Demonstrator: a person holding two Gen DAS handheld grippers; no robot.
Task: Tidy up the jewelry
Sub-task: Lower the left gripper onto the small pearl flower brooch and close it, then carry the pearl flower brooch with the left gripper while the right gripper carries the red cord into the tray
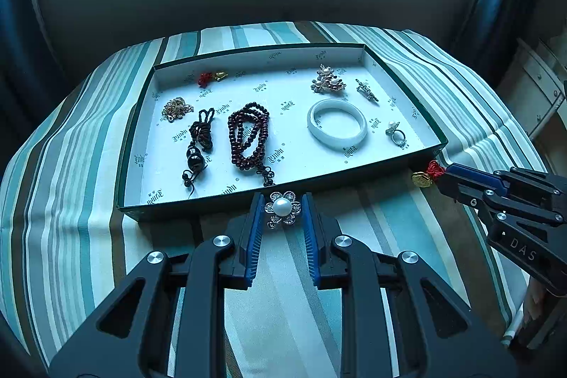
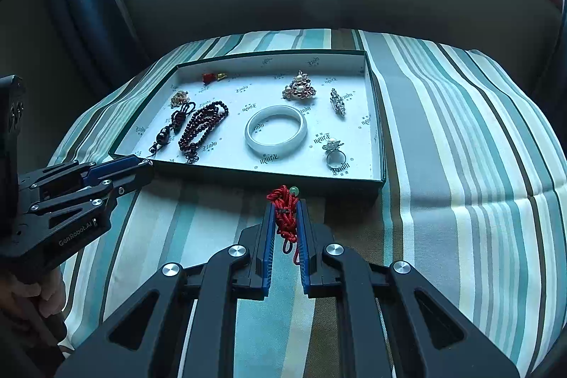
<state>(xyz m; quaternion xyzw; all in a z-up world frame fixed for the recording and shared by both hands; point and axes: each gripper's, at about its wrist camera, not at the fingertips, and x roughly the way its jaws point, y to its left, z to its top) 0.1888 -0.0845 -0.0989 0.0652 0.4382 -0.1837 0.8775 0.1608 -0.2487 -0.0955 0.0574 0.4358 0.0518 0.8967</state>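
My left gripper is shut on a pearl flower brooch, held just in front of the near wall of the green tray. My right gripper is shut on a red knotted cord charm with a green bead, in front of the tray's near right corner. In the left wrist view that charm shows a gold coin at the tip of the right gripper. The left gripper appears at the left edge of the right wrist view; the brooch is hidden there.
The white-lined tray holds a white bangle, a dark red bead string, a black cord pendant, a gold chain, a red-gold charm, a pearl cluster brooch, a silver pin and a ring. A striped cloth covers the table.
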